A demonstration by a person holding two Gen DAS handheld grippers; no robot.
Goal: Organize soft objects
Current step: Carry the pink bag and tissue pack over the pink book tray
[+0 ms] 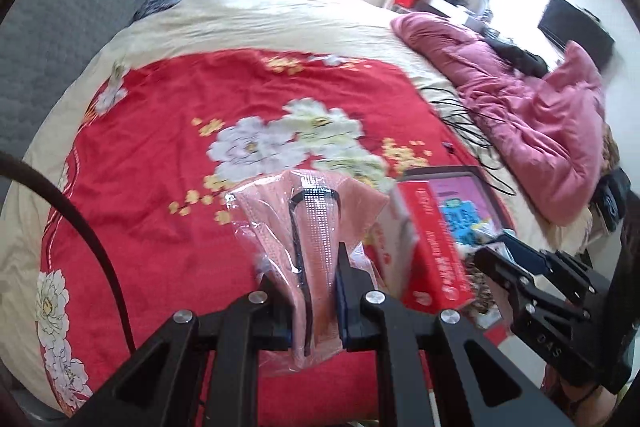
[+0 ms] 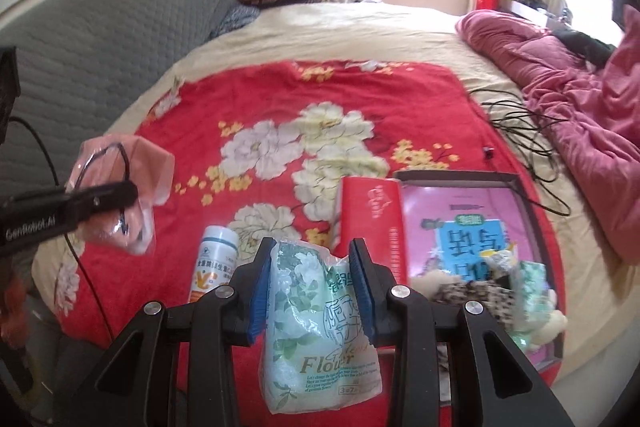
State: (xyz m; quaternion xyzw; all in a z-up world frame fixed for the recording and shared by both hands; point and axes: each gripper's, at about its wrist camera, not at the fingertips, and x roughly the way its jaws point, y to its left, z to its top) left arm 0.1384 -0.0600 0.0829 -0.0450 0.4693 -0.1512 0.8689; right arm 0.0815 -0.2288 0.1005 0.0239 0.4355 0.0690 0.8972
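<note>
Right wrist view: the right claw (image 2: 312, 291) clamps a tissue pack (image 2: 316, 331), hiding the red box's (image 2: 372, 223) foot; the left claw (image 1: 312, 303) clamps a pink bagged pack (image 1: 316, 227).

We count two grippers – left gripper (image 1: 314, 287), right gripper (image 2: 314, 287) – one pink mask pack (image 1: 316, 227), one green tissue pack (image 2: 320, 327), one white bottle (image 2: 214, 267), one red box (image 2: 372, 223), one pink quilt (image 2: 580, 99).

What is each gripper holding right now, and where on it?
Left gripper: pink bagged cloth, pinched near its lower middle. Right gripper: green tissue pack, pinched across its upper end.
</note>
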